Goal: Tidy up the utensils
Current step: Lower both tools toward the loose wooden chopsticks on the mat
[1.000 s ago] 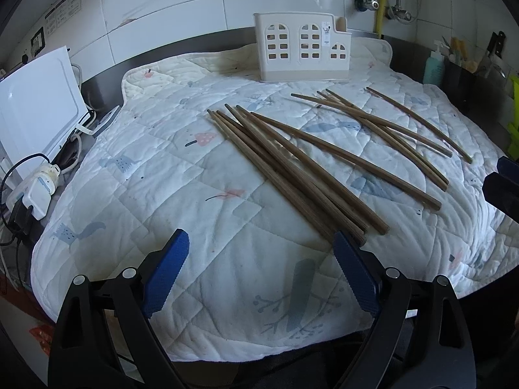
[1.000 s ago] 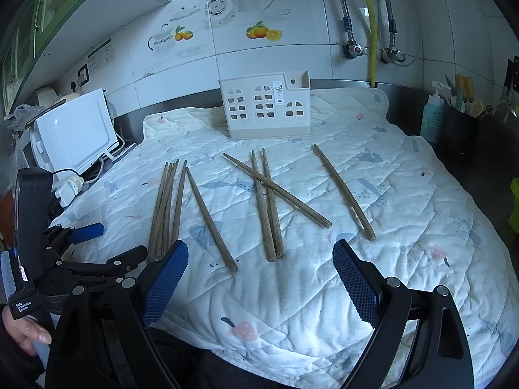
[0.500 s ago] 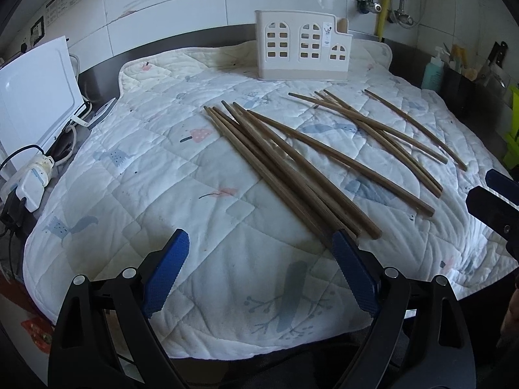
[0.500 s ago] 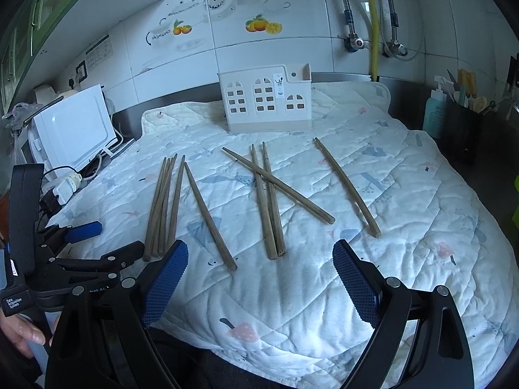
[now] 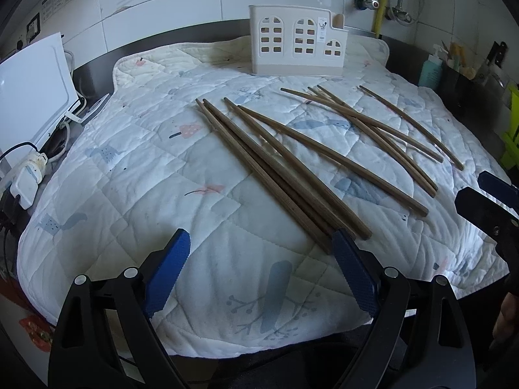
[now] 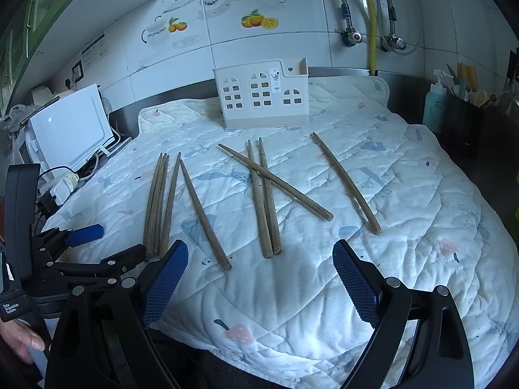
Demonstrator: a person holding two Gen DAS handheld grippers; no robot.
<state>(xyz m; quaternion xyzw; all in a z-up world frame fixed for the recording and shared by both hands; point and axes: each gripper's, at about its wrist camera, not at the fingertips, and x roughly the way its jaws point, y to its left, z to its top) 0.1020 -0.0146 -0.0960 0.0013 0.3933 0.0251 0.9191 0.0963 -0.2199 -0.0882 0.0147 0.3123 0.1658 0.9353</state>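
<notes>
Several brown wooden chopsticks lie loose on a white quilted mat point(image 5: 136, 175). One bunch point(image 5: 279, 171) lies just ahead of my left gripper point(image 5: 259, 256), which is open and empty above the mat's near edge. A second bunch point(image 6: 266, 197) lies ahead of my right gripper point(image 6: 259, 269), also open and empty; a lone pair point(image 6: 347, 181) lies to its right and the first bunch point(image 6: 159, 201) to its left. A white plastic utensil holder point(image 5: 296, 45) with window cut-outs stands upright at the mat's far edge; it also shows in the right wrist view point(image 6: 264, 95).
A white appliance point(image 6: 71, 129) with cables and a plug strip point(image 5: 27, 181) sits at the left. A teal bottle point(image 6: 434, 107) and a dark caddy point(image 6: 464, 126) with tools stand at the right. Tiled wall and pipes point(image 6: 371, 19) are behind.
Both grippers have moved a little forward and lower toward the chopsticks. The chopsticks and holder have not moved. Both stay open.
</notes>
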